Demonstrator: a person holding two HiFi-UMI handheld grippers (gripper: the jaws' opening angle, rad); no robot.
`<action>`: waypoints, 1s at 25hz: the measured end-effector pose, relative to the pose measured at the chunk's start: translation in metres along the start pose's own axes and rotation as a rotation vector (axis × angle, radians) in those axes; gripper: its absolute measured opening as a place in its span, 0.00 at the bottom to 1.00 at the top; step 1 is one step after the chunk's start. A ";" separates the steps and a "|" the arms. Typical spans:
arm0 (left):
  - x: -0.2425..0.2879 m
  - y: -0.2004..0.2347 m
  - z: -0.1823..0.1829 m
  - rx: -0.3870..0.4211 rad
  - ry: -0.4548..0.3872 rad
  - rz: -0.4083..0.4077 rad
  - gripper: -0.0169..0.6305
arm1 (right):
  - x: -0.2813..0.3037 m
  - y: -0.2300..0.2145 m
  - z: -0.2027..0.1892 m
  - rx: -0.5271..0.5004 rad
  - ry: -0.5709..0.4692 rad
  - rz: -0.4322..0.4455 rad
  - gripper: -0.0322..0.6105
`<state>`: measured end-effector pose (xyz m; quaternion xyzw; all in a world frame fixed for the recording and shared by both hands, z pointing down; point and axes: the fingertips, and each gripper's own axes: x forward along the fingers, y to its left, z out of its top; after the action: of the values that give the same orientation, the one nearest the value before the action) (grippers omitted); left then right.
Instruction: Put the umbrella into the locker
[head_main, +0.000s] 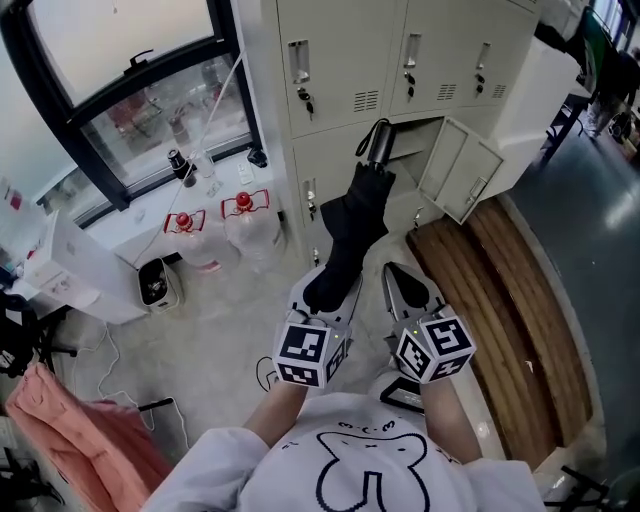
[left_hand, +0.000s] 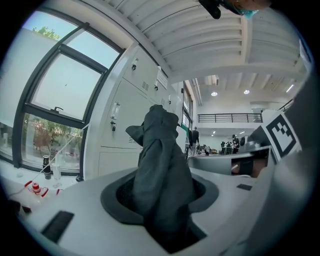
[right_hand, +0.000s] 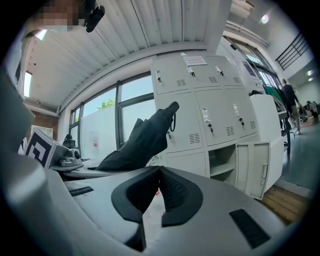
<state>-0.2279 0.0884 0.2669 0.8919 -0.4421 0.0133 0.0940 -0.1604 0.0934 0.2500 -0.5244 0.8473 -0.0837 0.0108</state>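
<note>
A folded black umbrella (head_main: 352, 230) sticks out from my left gripper (head_main: 326, 296), which is shut on its fabric end. Its strap end (head_main: 377, 141) points at the open locker compartment (head_main: 418, 148) in the lower row of cream lockers, whose door (head_main: 462, 172) hangs open to the right. In the left gripper view the umbrella (left_hand: 160, 165) fills the gap between the jaws. My right gripper (head_main: 405, 287) is beside the left one, shut and empty. The right gripper view shows the umbrella (right_hand: 142, 142) at its left and the open compartment (right_hand: 222, 161) with its door (right_hand: 257, 169) ahead.
Two water jugs with red caps (head_main: 245, 222) stand on the floor left of the lockers, below a window sill (head_main: 150, 205) with small bottles. A white bin (head_main: 155, 282) and a pink cloth (head_main: 80, 430) lie further left. A curved wooden strip (head_main: 510, 300) runs on the right.
</note>
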 end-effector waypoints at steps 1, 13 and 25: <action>0.010 -0.003 0.000 -0.003 0.004 0.002 0.33 | 0.001 -0.011 0.001 0.006 0.000 0.000 0.08; 0.133 -0.044 -0.011 -0.019 0.074 0.056 0.33 | 0.021 -0.146 0.015 0.070 0.006 0.030 0.08; 0.222 -0.083 -0.029 -0.099 0.127 0.182 0.33 | 0.026 -0.245 0.016 0.060 0.102 0.153 0.08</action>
<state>-0.0256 -0.0322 0.3064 0.8398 -0.5145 0.0564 0.1639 0.0466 -0.0381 0.2734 -0.4527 0.8814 -0.1345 -0.0102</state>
